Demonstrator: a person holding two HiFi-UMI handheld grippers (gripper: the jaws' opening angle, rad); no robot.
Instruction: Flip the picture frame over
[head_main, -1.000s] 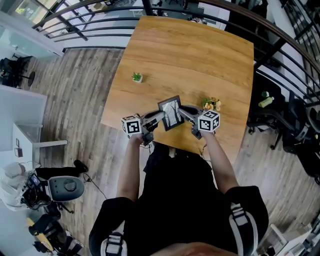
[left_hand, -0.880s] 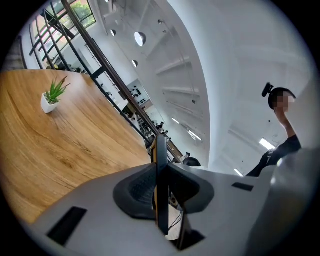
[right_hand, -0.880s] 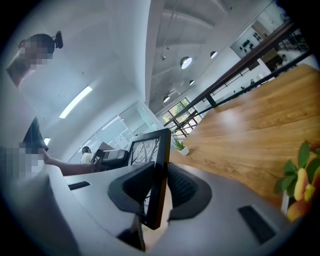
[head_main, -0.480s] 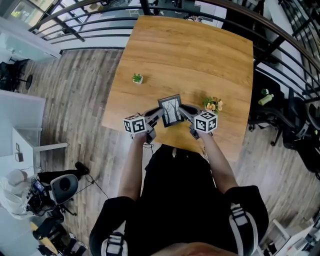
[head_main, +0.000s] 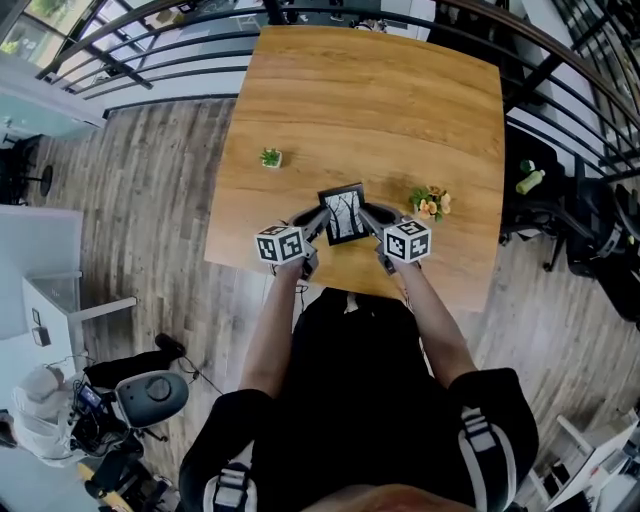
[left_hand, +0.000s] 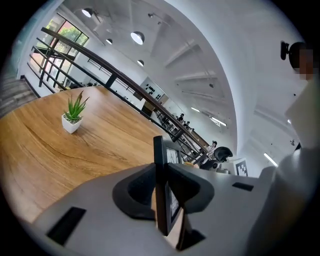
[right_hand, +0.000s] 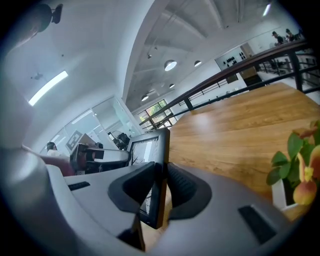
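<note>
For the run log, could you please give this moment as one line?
left gripper: shut on picture frame, left edge | right gripper: shut on its right edge | picture side: visible from above

No readable text, apparently; just coded square markers on left gripper (head_main: 318, 220) and right gripper (head_main: 368, 214).

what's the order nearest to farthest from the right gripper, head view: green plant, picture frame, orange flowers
1. picture frame, held in the right gripper
2. orange flowers, just to its right
3. green plant, far to the left
</note>
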